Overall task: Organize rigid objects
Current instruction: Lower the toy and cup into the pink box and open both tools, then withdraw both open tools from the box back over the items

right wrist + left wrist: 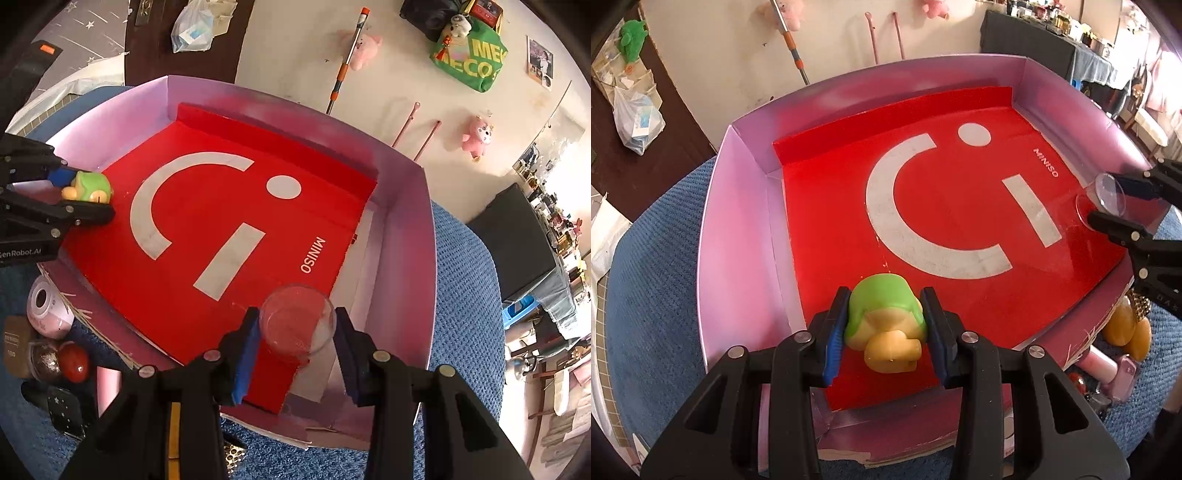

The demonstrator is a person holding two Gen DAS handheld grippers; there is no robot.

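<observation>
Your left gripper (886,325) pinches a small green-and-yellow toy figure (882,321), its blue pads (834,332) pressed to the toy's two sides. The toy sits low over the red MINISO sheet (960,229) that lines the pink box (738,206), close to the sheet's near edge as the left wrist camera sees it. From the right wrist camera, the same toy (90,186) appears at the sheet's left edge, just beside the white curved mark (155,206), held between the black fingers of the left gripper (85,195).

Your right gripper (297,332) clasps a clear round cup (297,321), a pad against each side of its wall. The cup is over the near corner of the red sheet, beside the MINISO lettering (313,254) and close to the box's right wall (406,258). In the left wrist view the cup (1108,199) shows at the sheet's right edge, past the white bar (1030,210), with the right gripper (1115,201) closed around it.

Outside the box, just beyond its near wall, a cluster of small items lies on the blue textured cloth (465,295): a red ball (74,363), a glittery globe (46,360), a pink cylinder (46,308) and two amber pieces (1126,328). The box itself rests on this cloth.
</observation>
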